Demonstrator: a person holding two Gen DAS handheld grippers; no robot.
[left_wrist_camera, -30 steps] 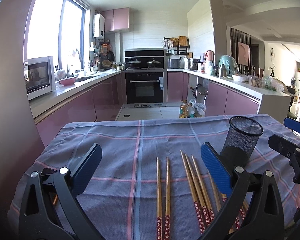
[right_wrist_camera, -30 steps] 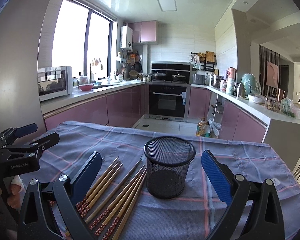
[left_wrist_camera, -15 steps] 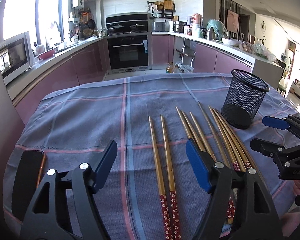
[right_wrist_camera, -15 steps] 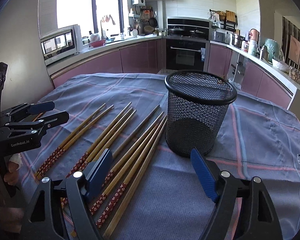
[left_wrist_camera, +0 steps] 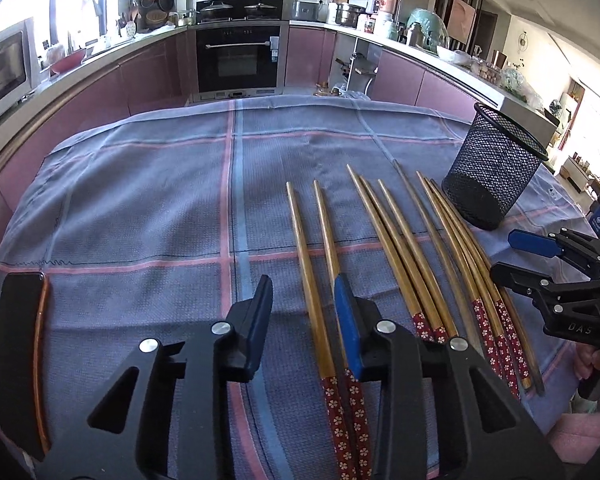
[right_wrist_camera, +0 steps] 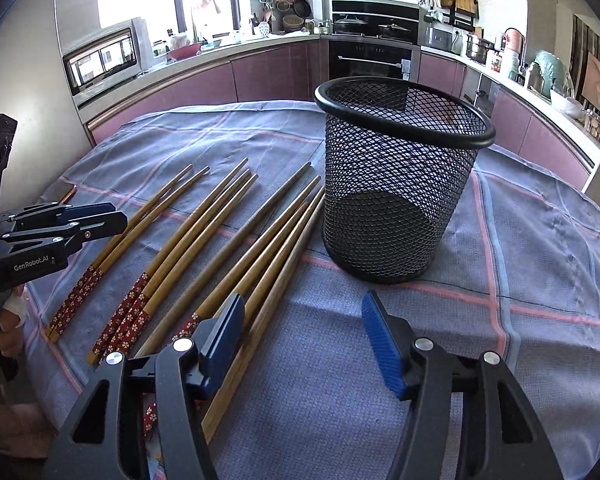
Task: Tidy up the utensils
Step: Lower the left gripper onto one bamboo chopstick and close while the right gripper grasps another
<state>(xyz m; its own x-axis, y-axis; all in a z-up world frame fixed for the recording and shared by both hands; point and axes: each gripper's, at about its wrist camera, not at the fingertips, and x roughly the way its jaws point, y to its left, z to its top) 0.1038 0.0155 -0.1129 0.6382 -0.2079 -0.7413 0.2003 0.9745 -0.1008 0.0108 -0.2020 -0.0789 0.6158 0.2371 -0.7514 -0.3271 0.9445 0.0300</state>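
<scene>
None of the chopsticks (right_wrist_camera: 204,240) are sitting in the mesh holder (right_wrist_camera: 400,176) yet; all are lying on the bench cloth (left_wrist_camera: 140,200) beside it. Both the left tool (left_wrist_camera: 304,312) and right tool (right_wrist_camera: 304,340) are hovering released, gripping nothing.

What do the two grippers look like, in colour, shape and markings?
Both are black plastic with silver screws. The left gripper and the right gripper each carry two fingers faced with ribbed blue pads. Side on, the left gripper's body bears the white text "GenRobot.AI", and the right gripper's shows "DAS". No cables are visible.
</scene>
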